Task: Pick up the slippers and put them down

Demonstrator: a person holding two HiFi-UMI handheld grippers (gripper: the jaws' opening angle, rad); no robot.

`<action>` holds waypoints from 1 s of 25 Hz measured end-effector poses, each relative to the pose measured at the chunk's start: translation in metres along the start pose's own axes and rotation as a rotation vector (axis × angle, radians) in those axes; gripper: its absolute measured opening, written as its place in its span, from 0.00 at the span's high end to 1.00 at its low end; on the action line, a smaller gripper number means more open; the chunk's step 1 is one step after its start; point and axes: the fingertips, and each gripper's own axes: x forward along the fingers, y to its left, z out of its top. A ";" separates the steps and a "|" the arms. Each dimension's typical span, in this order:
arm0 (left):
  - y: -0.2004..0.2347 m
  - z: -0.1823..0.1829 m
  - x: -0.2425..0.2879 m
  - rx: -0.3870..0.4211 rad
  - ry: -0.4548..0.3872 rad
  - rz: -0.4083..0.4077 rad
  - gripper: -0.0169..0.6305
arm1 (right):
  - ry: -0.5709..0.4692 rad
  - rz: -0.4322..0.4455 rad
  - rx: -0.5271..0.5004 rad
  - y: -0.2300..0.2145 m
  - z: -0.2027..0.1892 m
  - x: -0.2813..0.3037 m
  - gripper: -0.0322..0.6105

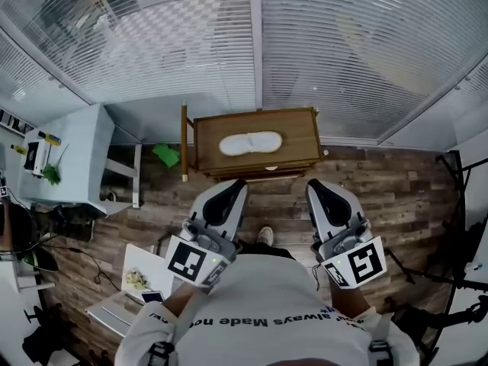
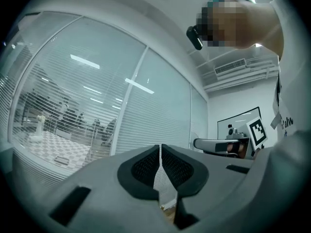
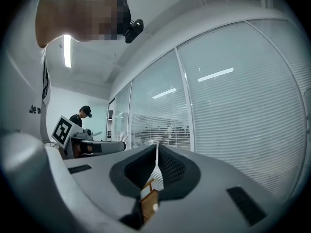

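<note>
Slippers [image 1: 251, 143], a soft white pair, lie close together on top of the brown wooden low table [image 1: 301, 132]. They are farther out than both of my claws and about midway between them from left to right, and neither claw touches them.

Nearest to me, the person's white printed shirt [image 1: 267, 311] fills the bottom of the head view. One white shoe [image 1: 264, 236] shows on the wood-plank floor [image 1: 396, 197] just beyond it. My left gripper [image 1: 233, 187] is held level and points toward the table's left half. Its black pads are pressed together with nothing between them. My right gripper [image 1: 319, 189] points toward the table's right end, its jaws likewise pressed together and empty. In the right gripper view a corner of the table shows through the low gap under them.

Just beside the table's left end stands a thin upright wooden post [image 1: 184, 139], with a small green object [image 1: 166, 155] on the floor next to it. A pale grey desk [image 1: 84, 139] sits farther left. Behind the table runs a glass wall with white blinds [image 1: 343, 44]. In the right gripper view a second person in a dark cap [image 3: 82, 118] stands far off to the left.
</note>
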 end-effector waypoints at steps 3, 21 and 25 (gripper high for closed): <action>0.003 -0.004 0.009 0.000 0.010 0.006 0.94 | 0.008 0.005 0.010 -0.010 -0.004 0.005 0.92; 0.082 0.000 0.078 0.004 0.009 0.024 0.94 | 0.019 0.066 -0.008 -0.054 -0.009 0.106 0.92; 0.128 0.005 0.093 0.002 0.005 0.032 0.94 | 0.025 0.073 -0.016 -0.059 -0.008 0.155 0.92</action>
